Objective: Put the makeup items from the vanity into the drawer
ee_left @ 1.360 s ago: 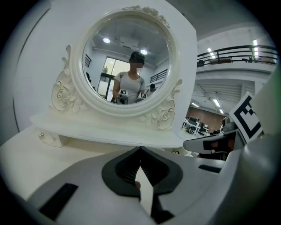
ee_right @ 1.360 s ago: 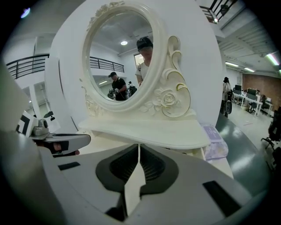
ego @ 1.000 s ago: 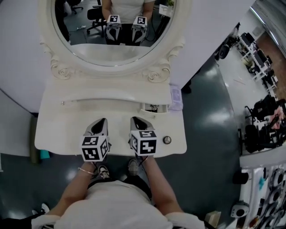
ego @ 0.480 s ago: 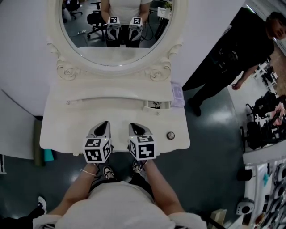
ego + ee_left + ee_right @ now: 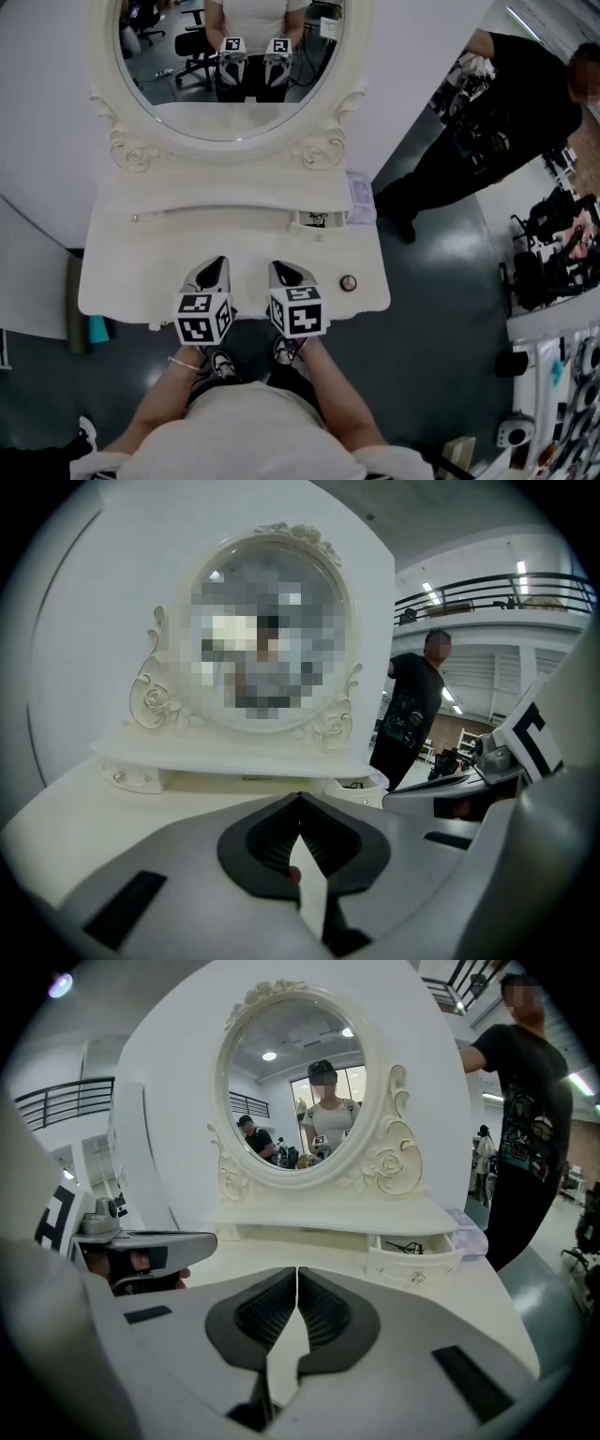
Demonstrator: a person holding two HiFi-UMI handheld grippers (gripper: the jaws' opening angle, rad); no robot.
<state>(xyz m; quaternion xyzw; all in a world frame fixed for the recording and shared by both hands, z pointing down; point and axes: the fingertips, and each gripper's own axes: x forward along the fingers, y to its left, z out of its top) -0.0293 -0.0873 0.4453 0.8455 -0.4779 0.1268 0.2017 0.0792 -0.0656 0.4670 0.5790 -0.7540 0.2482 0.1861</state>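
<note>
Held the left gripper (image 5: pixel 214 265) and right gripper (image 5: pixel 281 270) closed on nothing above the vanity's (image 5: pixel 141 272) front edge, with the small round makeup pot (image 5: pixel 348 282) on the tabletop just right of them and the little drawer (image 5: pixel 319 221) open beyond. Risked knocking the pot off the near right edge if reached with the jaws unopened. Compared with a second earlier, found a bystander (image 5: pixel 506 103) newly standing by the vanity's right side, pot and drawer unmoved.
</note>
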